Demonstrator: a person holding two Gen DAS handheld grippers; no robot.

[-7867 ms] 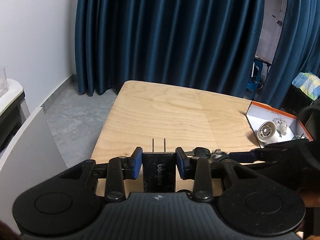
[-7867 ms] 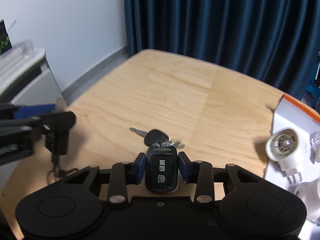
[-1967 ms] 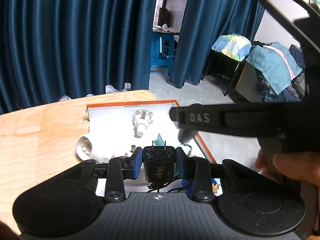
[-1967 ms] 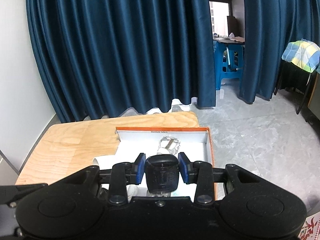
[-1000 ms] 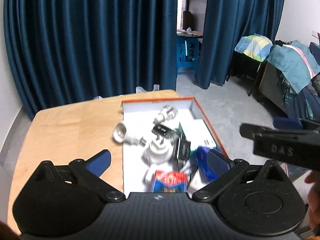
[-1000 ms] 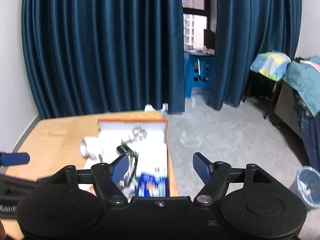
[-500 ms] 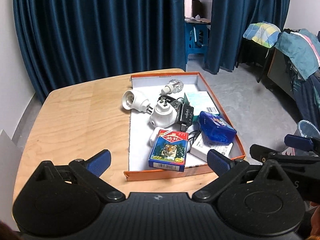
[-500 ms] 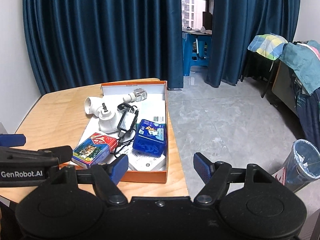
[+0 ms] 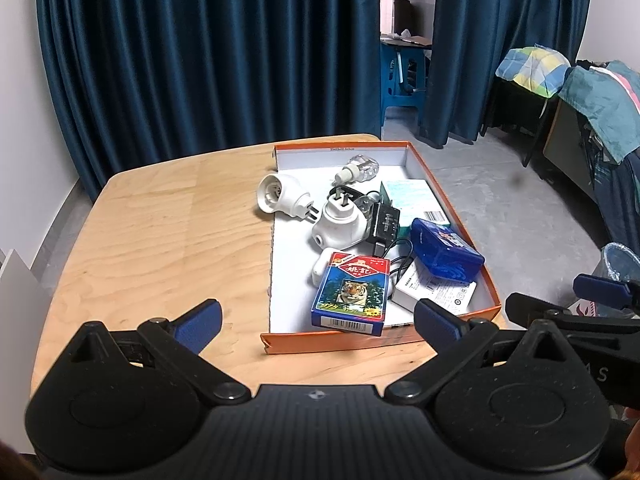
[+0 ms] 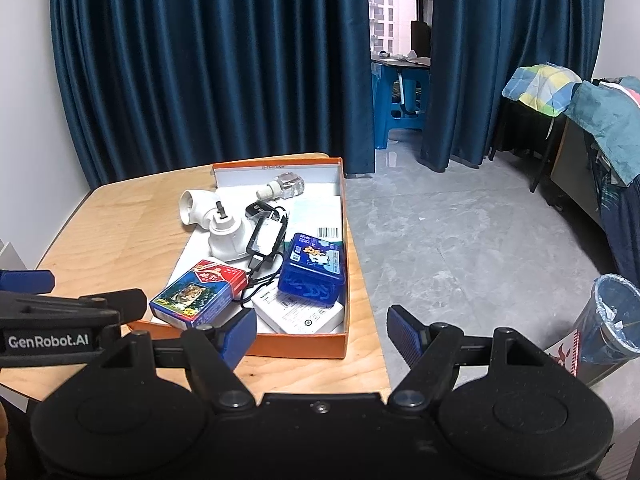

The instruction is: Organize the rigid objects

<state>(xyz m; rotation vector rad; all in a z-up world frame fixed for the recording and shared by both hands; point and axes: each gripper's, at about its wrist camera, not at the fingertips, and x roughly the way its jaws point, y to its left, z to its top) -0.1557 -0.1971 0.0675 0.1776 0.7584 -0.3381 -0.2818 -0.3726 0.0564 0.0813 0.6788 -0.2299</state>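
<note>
On the pale wooden table [image 9: 160,240], nothing loose remains, so the sorting step looks finished; next may be only a check. The left gripper [image 9: 316,322] stands wide open and empty. The shallow orange cardboard box [image 9: 340,342], holding the gathered objects, lies just ahead of it. The right gripper [image 10: 322,330] is open too, with the box ahead to its left.

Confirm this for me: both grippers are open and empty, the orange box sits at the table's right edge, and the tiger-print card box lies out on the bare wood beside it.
One detail is wrong. The tiger-print card box lies inside the orange box, propped at its near end, as the left wrist view shows. The rest holds: left gripper and right gripper are open and empty, and the box sits at the table's right edge.
</note>
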